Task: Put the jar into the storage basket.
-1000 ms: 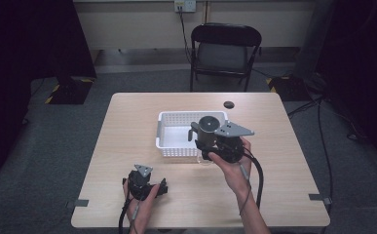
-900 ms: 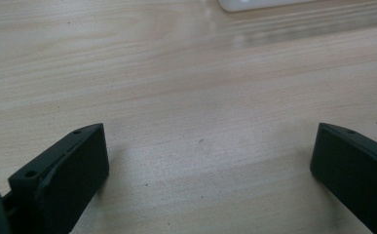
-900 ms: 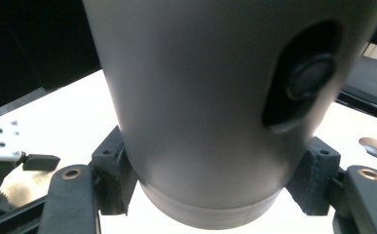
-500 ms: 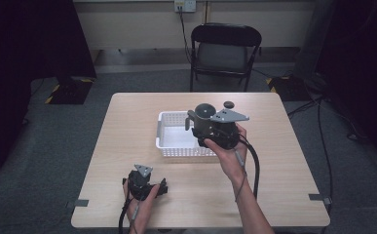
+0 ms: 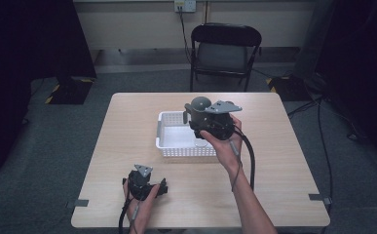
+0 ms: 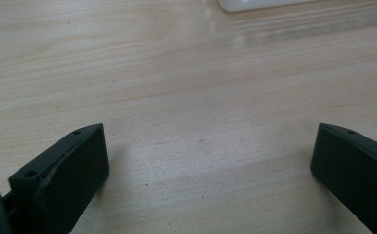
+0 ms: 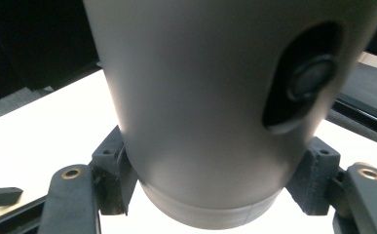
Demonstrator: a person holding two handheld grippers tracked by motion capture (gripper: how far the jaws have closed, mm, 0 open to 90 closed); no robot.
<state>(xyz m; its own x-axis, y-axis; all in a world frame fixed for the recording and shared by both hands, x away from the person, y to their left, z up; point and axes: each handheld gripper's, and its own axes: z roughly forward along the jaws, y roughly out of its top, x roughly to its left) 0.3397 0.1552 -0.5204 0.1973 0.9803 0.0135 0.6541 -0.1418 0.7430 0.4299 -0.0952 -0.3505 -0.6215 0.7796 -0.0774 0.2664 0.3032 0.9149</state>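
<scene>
1. Grey cylinder (image 7: 215, 97), clamped in the right tongs (image 5: 210, 119), has risen higher above the white basket (image 5: 176, 141) near the tabletop's far edge; it looks lifted out.
2. Left tongs (image 5: 144, 183) rest spread wide and empty near the front edge.
3. Pale wood tabletop (image 5: 127, 126); black chair (image 5: 225, 48) beyond.

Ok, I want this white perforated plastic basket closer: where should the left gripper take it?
Grip the white perforated plastic basket by its near long wall's rim, left gripper coming from above, one jaw inside, one outside. That wall is thin and upright; the whole basket looks too wide.
</scene>
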